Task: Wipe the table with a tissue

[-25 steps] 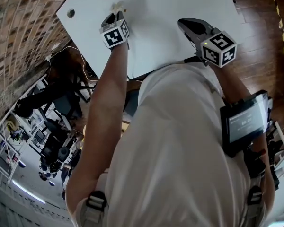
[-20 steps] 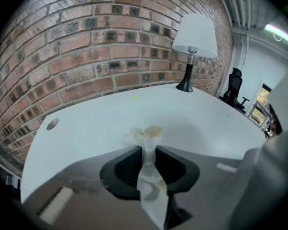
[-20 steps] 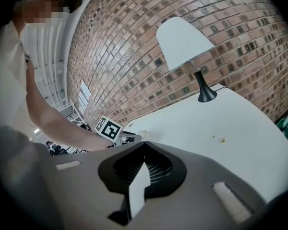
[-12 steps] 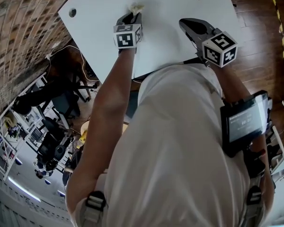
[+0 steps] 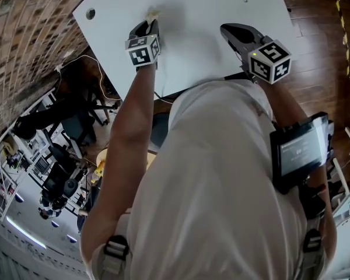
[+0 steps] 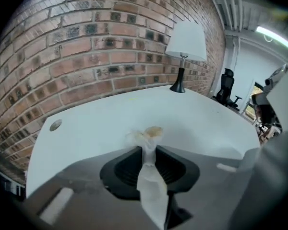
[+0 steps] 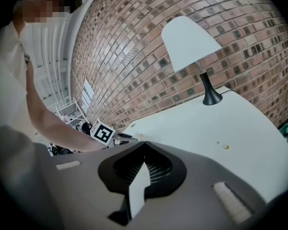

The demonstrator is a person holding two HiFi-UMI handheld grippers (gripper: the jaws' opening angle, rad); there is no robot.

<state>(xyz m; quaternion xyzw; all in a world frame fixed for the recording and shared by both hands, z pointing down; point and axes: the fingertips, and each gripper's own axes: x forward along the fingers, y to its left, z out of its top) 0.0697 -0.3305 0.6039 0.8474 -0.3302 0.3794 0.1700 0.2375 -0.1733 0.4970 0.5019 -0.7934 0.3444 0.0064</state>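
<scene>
A crumpled white tissue [image 6: 149, 143] with a brownish stained tip is pinched in my left gripper [image 6: 148, 150], and its front end presses on the white table [image 6: 192, 119]. In the head view the left gripper [image 5: 149, 25] points down at the table's left part, the tissue [image 5: 153, 13] just beyond its tips. My right gripper [image 5: 226, 30] hovers over the table's right half, its jaws together with nothing in them. From the right gripper view its jaw tips meet at the right gripper [image 7: 143, 145], and the left gripper's marker cube [image 7: 102, 132] shows off to the left.
A white-shaded lamp [image 6: 185, 42] on a black stand is at the table's far end by the brick wall [image 6: 86, 47]. A round cable hole [image 5: 90, 13] sits near the left corner. Small spots [image 7: 225, 146] dot the tabletop. Office chairs [image 5: 64, 179] and wooden floor [image 5: 326, 34] lie around the table.
The left gripper slid the tissue to the right across the table, then back to the left. The right gripper stayed where it was.
</scene>
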